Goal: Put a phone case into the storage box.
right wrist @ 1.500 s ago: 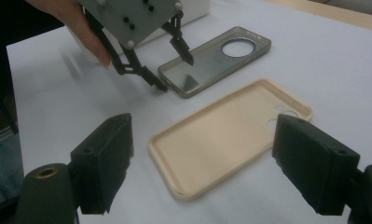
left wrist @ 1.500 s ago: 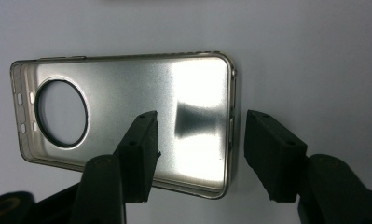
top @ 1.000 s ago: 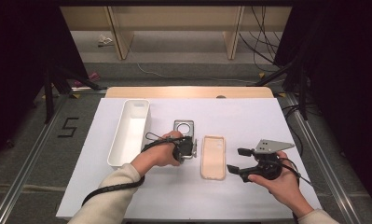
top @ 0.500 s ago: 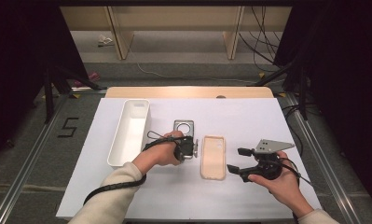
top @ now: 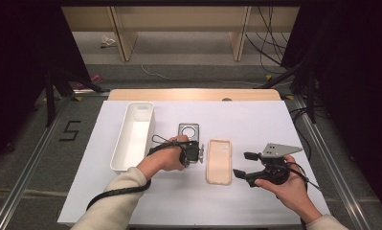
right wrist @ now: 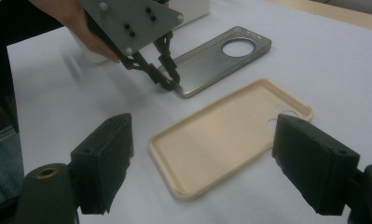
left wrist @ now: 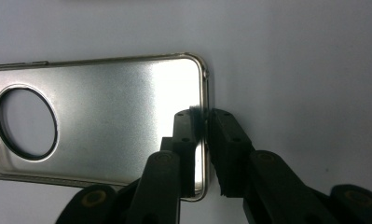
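Left tongs (left wrist: 203,116) pinch the grey case's (left wrist: 104,116) near rim.

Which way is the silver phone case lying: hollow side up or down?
Hollow side up: the silver phone case shows its raised rim, which the left claw pinches.

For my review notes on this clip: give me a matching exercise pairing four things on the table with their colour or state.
Things:
1. left tongs
2. right tongs
3. metallic phone case
4. white bin

States:
A. open, above the beige phone case
B. long, empty, at the left of the mat
C. shut on a case's short edge
D. silver, with a round hole

Pairs: 1-C, 2-A, 3-D, 4-B
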`<state>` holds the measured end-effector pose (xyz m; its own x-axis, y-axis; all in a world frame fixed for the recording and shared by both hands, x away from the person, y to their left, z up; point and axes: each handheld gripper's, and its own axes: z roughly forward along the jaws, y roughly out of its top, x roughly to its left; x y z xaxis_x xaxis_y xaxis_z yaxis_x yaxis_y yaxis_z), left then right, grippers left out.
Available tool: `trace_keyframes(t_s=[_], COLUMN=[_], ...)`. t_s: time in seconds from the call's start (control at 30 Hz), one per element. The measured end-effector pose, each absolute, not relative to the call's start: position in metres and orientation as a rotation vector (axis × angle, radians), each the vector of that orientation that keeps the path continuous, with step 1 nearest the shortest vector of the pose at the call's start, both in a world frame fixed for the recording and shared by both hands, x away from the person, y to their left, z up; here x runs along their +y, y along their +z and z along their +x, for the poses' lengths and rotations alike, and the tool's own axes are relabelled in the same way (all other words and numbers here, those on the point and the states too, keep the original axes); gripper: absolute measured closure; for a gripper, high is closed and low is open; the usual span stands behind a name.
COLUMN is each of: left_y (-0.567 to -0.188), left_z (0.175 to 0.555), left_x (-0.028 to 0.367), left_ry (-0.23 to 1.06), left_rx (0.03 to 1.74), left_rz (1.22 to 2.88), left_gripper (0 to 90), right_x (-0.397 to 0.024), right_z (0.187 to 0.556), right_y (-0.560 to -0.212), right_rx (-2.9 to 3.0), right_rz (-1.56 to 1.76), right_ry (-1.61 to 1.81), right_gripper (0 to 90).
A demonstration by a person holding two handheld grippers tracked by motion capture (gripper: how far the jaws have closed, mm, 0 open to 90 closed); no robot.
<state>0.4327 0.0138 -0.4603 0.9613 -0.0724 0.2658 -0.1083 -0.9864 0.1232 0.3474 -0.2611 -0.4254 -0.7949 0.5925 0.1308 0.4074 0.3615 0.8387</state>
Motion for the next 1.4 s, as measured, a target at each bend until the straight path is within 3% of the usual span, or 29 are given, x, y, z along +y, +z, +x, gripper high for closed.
trace_keyframes(t_s=[0.6, 1.4], left_y=[-0.461, -0.448], left_z=[0.429, 0.404], left_x=[0.015, 0.017], left_ry=[0.416, 0.576], left_rx=[-0.148, -0.17], left_rz=[2.966, 2.871], left_gripper=[85.4, 88.2], right_x=[-0.261, -0.262], right_z=[0.348, 0.35], right_y=[-0.426, -0.427], right_rx=[2.432, 2.429], right_rz=[0.906, 0.918], right_ry=[1.403, 1.394], right_gripper=[21.4, 21.4])
